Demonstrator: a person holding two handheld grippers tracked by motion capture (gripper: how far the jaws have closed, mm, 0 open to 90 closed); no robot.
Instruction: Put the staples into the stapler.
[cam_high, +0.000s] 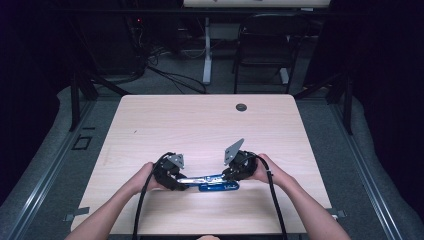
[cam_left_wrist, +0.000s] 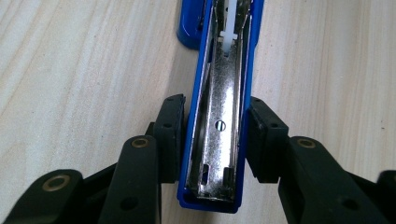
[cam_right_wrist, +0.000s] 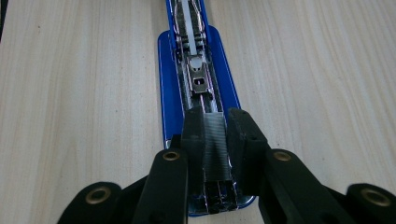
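Stapler (cam_high: 212, 182) lies opened flat at the table's (cam_high: 200, 120) six o'clock edge; left gripper (cam_left_wrist: 217, 140) clamps the flipped-back blue lid, right gripper (cam_right_wrist: 215, 140) pinches a strip of staples (cam_right_wrist: 215, 149) over the magazine. Best keep the lid pinned and lower that strip straight, square to the channel.

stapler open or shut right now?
Open. The stapler lies flat on the table, its blue top arm swung out and clamped by the left gripper. The right gripper holds a staple strip over the exposed magazine.
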